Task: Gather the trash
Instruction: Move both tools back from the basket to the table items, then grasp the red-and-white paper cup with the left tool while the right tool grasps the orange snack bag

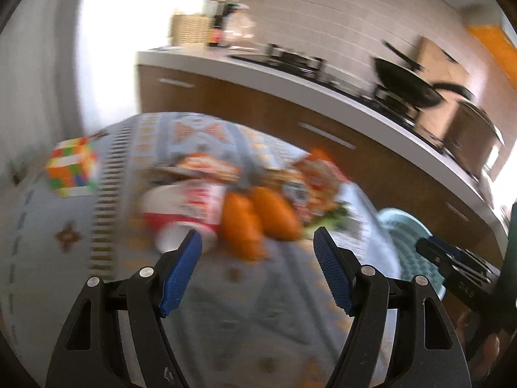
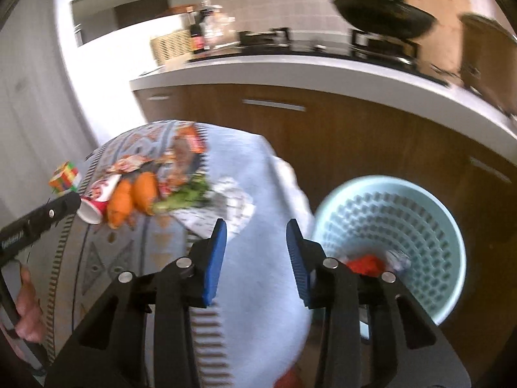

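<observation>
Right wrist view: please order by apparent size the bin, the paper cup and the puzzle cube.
1. bin, clearly largest, though also nearest the camera.
2. paper cup.
3. puzzle cube, close to the cup and farther away, so unsure.

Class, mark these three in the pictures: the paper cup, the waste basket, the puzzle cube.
paper cup (image 1: 184, 210): left wrist view, on its red and white side.
waste basket (image 2: 420, 226): right wrist view, on its inner ribbed wall.
puzzle cube (image 1: 72, 166): left wrist view, on its near face.

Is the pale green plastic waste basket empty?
No, the pale green plastic waste basket already holds a red item at its bottom.
</observation>
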A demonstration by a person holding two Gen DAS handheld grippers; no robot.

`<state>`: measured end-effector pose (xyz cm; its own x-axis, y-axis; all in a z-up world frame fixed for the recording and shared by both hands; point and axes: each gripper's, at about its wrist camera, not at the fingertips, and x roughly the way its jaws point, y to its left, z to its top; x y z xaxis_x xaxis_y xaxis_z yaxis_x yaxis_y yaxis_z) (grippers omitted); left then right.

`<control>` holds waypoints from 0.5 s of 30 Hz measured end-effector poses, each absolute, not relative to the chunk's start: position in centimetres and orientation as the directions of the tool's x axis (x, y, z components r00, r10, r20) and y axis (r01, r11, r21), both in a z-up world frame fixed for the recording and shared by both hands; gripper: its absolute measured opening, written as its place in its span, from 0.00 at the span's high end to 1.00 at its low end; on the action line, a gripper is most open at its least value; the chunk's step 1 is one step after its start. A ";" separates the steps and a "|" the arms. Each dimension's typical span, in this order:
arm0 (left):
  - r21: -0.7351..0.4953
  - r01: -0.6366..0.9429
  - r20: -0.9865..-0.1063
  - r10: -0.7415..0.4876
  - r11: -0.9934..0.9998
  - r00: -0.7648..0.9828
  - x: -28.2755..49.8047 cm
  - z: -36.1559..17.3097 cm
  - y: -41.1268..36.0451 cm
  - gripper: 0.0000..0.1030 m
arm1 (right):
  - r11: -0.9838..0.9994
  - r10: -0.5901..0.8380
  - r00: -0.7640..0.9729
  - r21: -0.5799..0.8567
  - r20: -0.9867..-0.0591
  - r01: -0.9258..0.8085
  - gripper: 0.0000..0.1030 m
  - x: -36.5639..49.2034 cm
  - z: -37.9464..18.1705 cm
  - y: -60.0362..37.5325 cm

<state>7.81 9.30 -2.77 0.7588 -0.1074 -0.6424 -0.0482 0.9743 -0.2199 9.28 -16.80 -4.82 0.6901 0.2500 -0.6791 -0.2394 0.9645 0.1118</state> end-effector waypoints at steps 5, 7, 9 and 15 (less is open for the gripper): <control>-0.268 -0.142 -0.663 -0.075 0.953 0.744 8.5 -3.5 14.4 0.29 | 0.948 0.283 0.685 0.089 -0.671 -0.304 0.66 10.4 -4.9 -12.9; -0.284 -0.157 -0.665 -0.077 0.946 0.742 9.1 -4.0 15.4 0.26 | 0.945 0.288 0.689 0.083 -0.665 -0.315 0.66 11.2 -4.8 -11.9; -0.286 -0.170 -0.664 -0.067 0.943 0.744 9.7 -4.7 15.8 0.23 | 0.945 0.289 0.688 0.081 -0.666 -0.318 0.66 12.3 -4.7 -11.4; -0.292 -0.185 -0.657 -0.057 0.938 0.751 11.1 -6.9 15.7 0.21 | 0.953 0.276 0.713 0.087 -0.644 -0.291 0.42 15.5 -4.3 -10.7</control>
